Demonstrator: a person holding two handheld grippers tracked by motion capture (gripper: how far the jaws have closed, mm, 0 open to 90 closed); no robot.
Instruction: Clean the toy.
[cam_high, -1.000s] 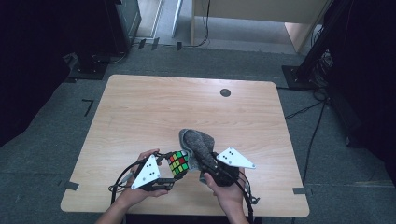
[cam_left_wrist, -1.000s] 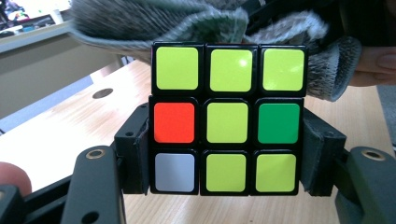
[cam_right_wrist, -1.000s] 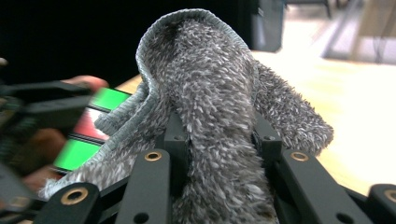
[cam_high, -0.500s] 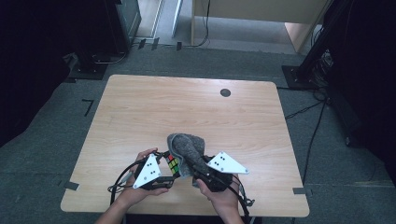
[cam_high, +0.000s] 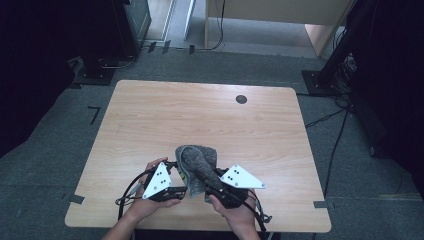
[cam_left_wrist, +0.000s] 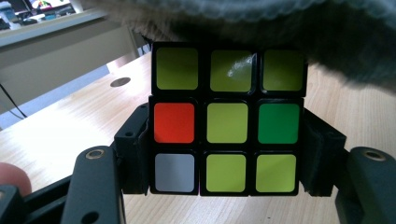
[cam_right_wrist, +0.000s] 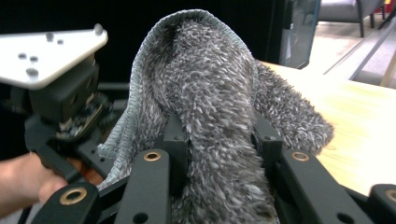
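Observation:
A Rubik's cube (cam_left_wrist: 226, 120) with a mostly yellow-green face is clamped between the jaws of my left gripper (cam_left_wrist: 226, 154), near the table's front edge. A fluffy grey cloth (cam_right_wrist: 210, 93) is pinched in my right gripper (cam_right_wrist: 217, 144) and drapes over the top of the cube (cam_left_wrist: 280, 28). In the high view the grey cloth (cam_high: 196, 160) covers the cube between the left gripper (cam_high: 172, 175) and the right gripper (cam_high: 207, 177), which sit side by side.
The wooden table (cam_high: 200, 115) has a small dark round cap (cam_high: 241, 99) at its far right. A dark stand (cam_high: 107, 55) and cables lie on the floor beyond the far edge.
My right gripper has carried the grey cloth leftward over the cube, which showed beside the left gripper before and is now covered. The left gripper has stayed put.

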